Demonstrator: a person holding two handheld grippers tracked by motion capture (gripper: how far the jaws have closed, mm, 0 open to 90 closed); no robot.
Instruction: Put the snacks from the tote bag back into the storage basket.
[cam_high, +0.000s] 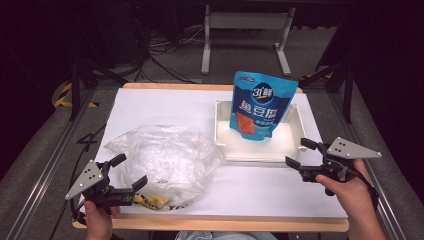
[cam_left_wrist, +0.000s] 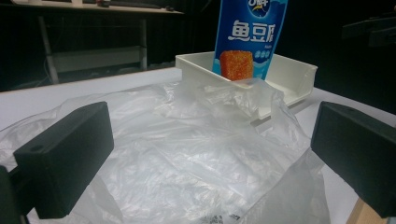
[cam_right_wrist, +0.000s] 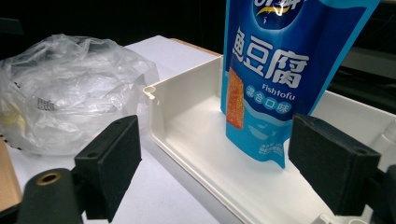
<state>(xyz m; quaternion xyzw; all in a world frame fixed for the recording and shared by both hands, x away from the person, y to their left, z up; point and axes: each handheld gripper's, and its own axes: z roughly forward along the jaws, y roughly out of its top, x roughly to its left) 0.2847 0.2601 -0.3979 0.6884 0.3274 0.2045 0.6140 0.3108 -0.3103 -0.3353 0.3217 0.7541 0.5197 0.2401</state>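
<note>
The counter (cam_high: 165, 102), covered in white paper, carries everything here. Largest on it is the crumpled clear plastic bag (cam_high: 160, 157), spread over the left half toward the near edge, with something yellow showing under its near side. Right of it, toward the far right corner, sits the shallow white tray (cam_high: 295, 131). A blue Fishtofu snack pouch (cam_high: 260, 105) stands upright inside the tray against its far wall, leaning slightly, clear of both grippers.

The right gripper (cam_high: 299, 152) hovers just off the tray's near right corner, pointing at it. Its fingers (cam_right_wrist: 109, 161) stand apart with nothing between them; the right gripper view looks past them at the pouch, which rests in the tray beyond. The left gripper (cam_high: 127, 172) sits at the near left corner of the counter, its fingers (cam_left_wrist: 70, 154) spread wide over the near part of the plastic bag, not pressing on it.

As I read it, the pouch has been set down in the tray and the right gripper is free of it, so the placing step looks done. The work seems to turn to the plastic bag. A likely next move is for the left fingers to close on a fold of the film; the material is thin and slippery, so a bunched ridge would give a surer pinch than a flat layer.
</note>
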